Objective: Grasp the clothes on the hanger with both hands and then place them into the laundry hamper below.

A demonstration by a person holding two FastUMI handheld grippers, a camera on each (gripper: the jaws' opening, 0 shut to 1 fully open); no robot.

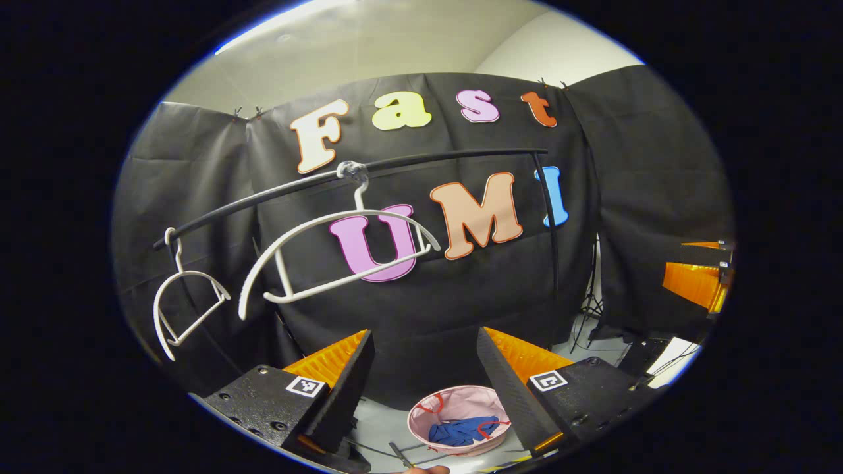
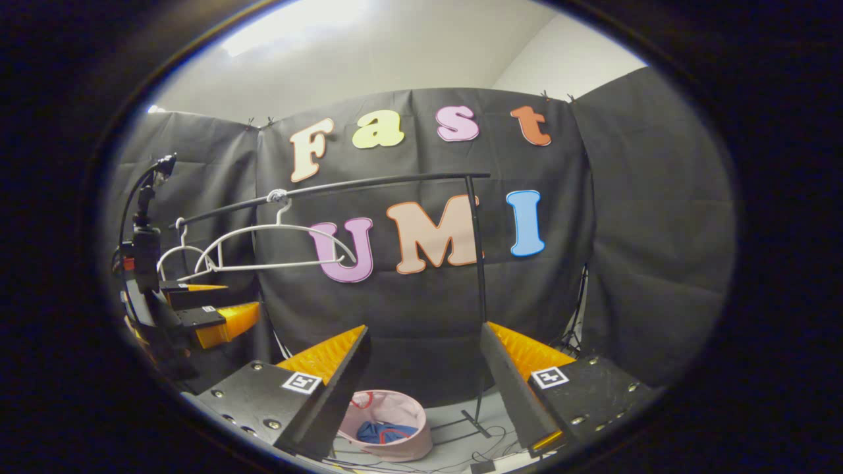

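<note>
Blue clothes [image 1: 461, 431] lie crumpled inside the pink fabric laundry hamper [image 1: 421, 421] on the floor, below two bare white plastic hangers [image 1: 342, 253] on the black rail [image 1: 369, 174]. Left claw [image 1: 425, 368] and right claw [image 2: 425, 365] both hang released, grasping nothing.

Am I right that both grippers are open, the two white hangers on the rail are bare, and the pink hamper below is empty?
Not quite: the pink hamper is not empty. The left gripper view shows blue clothes lying inside it. The rest holds: the left gripper and right gripper are open, and both white hangers on the rail are bare.
</note>
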